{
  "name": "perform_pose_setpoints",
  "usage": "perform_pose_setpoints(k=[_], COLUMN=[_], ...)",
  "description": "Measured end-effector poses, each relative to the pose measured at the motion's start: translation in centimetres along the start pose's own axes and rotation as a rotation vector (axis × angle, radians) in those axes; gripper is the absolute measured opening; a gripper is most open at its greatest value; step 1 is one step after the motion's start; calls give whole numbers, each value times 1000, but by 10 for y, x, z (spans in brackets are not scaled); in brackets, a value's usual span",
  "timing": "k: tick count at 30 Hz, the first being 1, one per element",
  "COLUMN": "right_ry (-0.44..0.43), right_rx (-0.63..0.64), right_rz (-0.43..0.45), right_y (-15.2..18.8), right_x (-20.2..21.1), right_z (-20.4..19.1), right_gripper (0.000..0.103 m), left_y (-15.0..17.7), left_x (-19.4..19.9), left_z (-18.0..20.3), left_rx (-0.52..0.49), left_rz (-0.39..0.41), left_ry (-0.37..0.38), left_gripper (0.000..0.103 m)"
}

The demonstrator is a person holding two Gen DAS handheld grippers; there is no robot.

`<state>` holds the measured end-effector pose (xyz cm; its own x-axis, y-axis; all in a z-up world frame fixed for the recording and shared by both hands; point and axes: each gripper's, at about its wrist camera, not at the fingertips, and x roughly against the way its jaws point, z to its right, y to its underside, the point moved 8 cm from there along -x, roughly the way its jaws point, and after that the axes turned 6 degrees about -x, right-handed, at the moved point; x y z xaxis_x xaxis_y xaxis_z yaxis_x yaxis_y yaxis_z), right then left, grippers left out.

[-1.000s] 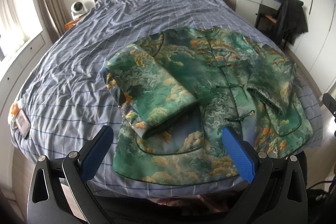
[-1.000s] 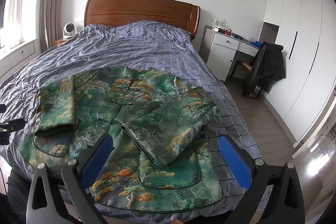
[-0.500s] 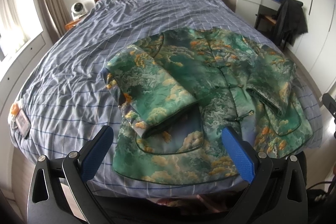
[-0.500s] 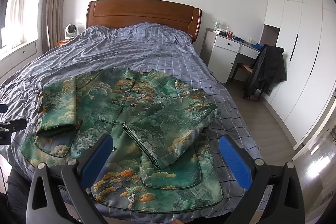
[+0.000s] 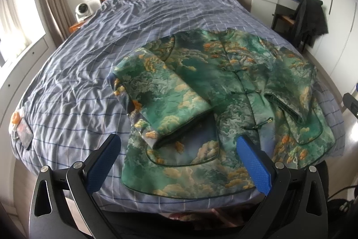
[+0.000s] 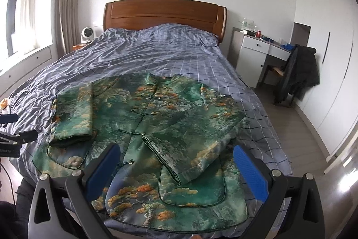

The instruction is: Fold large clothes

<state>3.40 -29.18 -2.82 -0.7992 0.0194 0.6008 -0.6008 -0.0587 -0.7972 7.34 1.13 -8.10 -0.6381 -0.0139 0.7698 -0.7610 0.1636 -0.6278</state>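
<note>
Nearest to each camera are its own blue-padded fingers: the left gripper (image 5: 176, 150) has its jaws spread wide with nothing between them, and the right gripper (image 6: 175, 161) is likewise wide apart and empty, both hanging above the foot of the bed (image 6: 156, 55) without touching cloth. Just beyond them lies the green patterned jacket (image 5: 223, 86), front up on the checked quilt, its hem at the near edge of the mattress and its collar pointing toward the headboard (image 6: 165, 12). One jacket, two sleeves: the left sleeve (image 5: 161, 95) and the right sleeve (image 6: 194, 142) are each already folded in over the body, cuffs toward the hem. Two rounded pockets show near the hem. The risks, as I judge them: the fabric looks smooth and slippery, so a pinch that catches only the top layer at the hem could drag a sleeve out of its fold; and because the hem sits right at the mattress edge, a careless lift might let the lower part slide off toward the floor. Uneven lifts by the two grippers would skew the fold. Farther back stand one small fan (image 6: 87, 34) by the bed, one white desk (image 6: 257, 55), and one dark coat (image 6: 299, 73) draped over a chair
</note>
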Motion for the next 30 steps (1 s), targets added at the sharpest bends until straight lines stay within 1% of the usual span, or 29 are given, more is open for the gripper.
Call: perform_pose_setpoints(k=[3, 5, 6, 7, 9, 11, 12, 14, 15, 16, 18, 19, 20, 21, 22, 23, 24, 25, 27, 30], right_ry=[-29, -134, -171, -184, -177, -133, -118, -110, -109, -106, -113, -126, -139, -167, -218, -247, -247, -222, -210, -167], right_rx=[36, 47, 58, 75, 159, 334, 386, 532, 559, 597, 596, 562, 525, 482, 420, 376, 327, 294, 218, 36], right_rz=[2, -5, -20, -33, -61, -105, -108, -109, -115, -136, -166, -198, -233, -278, -334, -361, -371, -361, -308, -170], right_y=[-4, -7, -6, -4, 1, 13, 17, 30, 35, 44, 53, 58, 63, 67, 71, 73, 72, 66, 47, -1], right_x=[-4, -10, -15, -21, -37, -64, -71, -99, -107, -127, -149, -164, -173, -181, -185, -185, -182, -176, -156, -106], right_z=[-2, -5, -5, -4, -3, -4, -4, -9, -10, -12, -11, -8, -4, 0, 3, 5, 10, 17, 32, 79], right_gripper=[103, 103, 103, 103, 103, 103, 103, 103, 103, 103, 102, 101, 89, 68, 55, 30, 9, 9, 9, 9], left_y=[-1, -2, -3, -6, -10, -16, -18, -21, -21, -21, -18, -15, -12, -9, -6, -4, -2, -1, -3, -11], left_x=[0, 0, 1, 2, 6, 11, 13, 16, 17, 19, 21, 22, 22, 21, 21, 20, 18, 16, 12, 5], left_z=[-3, -6, -10, -16, -30, -46, -55, -70, -76, -80, -88, -93, -95, -97, -99, -101, -103, -105, -108, -108], left_rx=[-7, -16, -22, -26, -20, 11, 34, 81, 104, 119, 146, 156, 160, 162, 160, 157, 153, 151, 144, 125], left_rz=[1, 7, 16, 30, 55, 75, 82, 86, 87, 88, 87, 82, 77, 69, 63, 57, 49, 44, 41, 54], left_ry=[-6, -13, -23, -40, -63, -74, -74, -70, -70, -73, -84, -91, -95, -101, -107, -114, -121, -121, -107, -59], left_gripper=[103, 103, 103, 103, 103, 103, 103, 103, 103, 103, 103, 103, 103, 103, 103, 103, 103, 103, 103, 103])
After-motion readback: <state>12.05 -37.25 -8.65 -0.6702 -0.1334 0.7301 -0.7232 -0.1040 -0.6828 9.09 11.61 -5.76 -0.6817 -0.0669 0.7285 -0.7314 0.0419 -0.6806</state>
